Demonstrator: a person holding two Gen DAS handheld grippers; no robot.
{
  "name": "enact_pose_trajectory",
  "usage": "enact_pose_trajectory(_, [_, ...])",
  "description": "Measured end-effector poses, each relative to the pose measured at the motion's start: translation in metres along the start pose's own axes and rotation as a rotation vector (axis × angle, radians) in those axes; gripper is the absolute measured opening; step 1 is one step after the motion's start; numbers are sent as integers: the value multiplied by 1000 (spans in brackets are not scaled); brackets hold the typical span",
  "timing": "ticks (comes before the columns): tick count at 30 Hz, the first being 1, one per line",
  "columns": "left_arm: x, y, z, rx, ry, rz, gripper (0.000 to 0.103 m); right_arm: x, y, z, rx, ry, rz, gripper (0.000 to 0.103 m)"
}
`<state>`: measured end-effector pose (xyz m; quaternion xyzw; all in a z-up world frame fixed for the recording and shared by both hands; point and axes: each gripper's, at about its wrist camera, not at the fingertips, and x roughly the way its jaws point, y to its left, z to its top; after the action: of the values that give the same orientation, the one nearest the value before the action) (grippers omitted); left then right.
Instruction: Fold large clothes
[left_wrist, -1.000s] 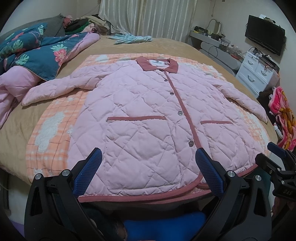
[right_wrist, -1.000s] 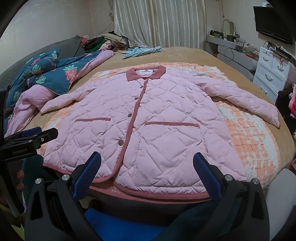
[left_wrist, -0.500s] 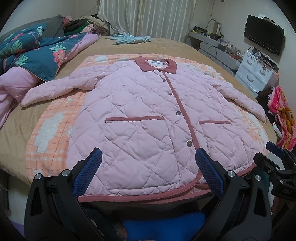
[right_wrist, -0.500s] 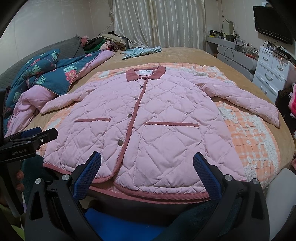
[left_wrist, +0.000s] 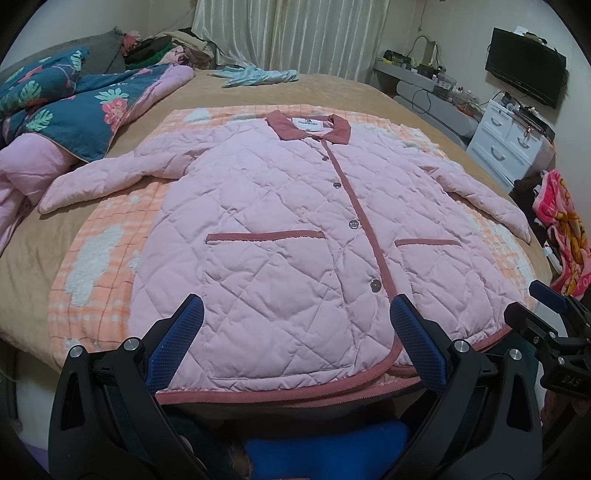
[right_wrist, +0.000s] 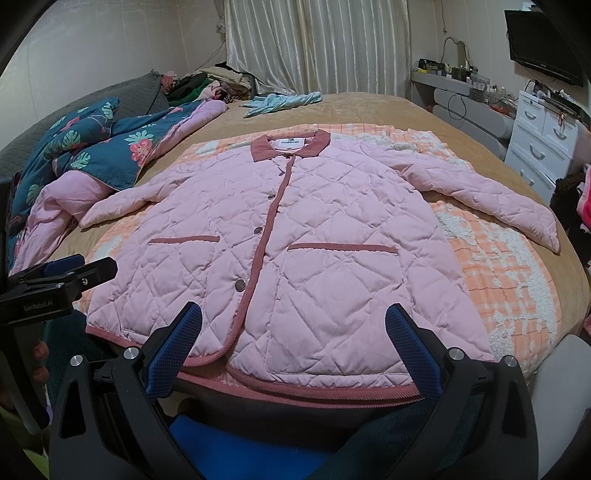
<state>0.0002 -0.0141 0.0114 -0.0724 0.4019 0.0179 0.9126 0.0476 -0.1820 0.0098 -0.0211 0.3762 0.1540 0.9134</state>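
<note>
A pink quilted jacket (left_wrist: 280, 236) (right_wrist: 314, 240) with a dark pink collar, trim and pocket bands lies flat, buttoned and face up on an orange checked blanket (left_wrist: 99, 254) (right_wrist: 509, 269), both sleeves spread out to the sides. My left gripper (left_wrist: 295, 343) hovers open just over the hem's left half, nothing between its blue pads. My right gripper (right_wrist: 291, 347) stands open over the hem's right half, also empty. Each gripper shows at the edge of the other's view.
The blanket lies on a tan bed (left_wrist: 29, 258). A teal floral quilt (left_wrist: 74, 107) and pink bedding are heaped at the left, a light blue garment (right_wrist: 284, 101) at the far end. White drawers (right_wrist: 543, 140) and a wall TV (left_wrist: 524, 77) stand to the right.
Both views have crept slightly forward and left over the hem; the jacket lies as before and both grippers stay open.
</note>
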Motion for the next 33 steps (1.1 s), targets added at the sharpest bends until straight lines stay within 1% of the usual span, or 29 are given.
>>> enact_pose_trajectory(12, [14,8,11,-13,17,6,95,17,1,14,4,22,7,99])
enact_pose_trajectory(24, [25,11,55,-33,-1,12,95,31,-6,52,-8,26,-29,99])
enact_pose_trajectory(29, [29,13,71,-38,-1,18,95,35,-8,69,-5,19,-22,99])
enact_pose_trajectory(33, [31,16,84,-49,-7,8,95,39,-8,83,0,9,-10,99])
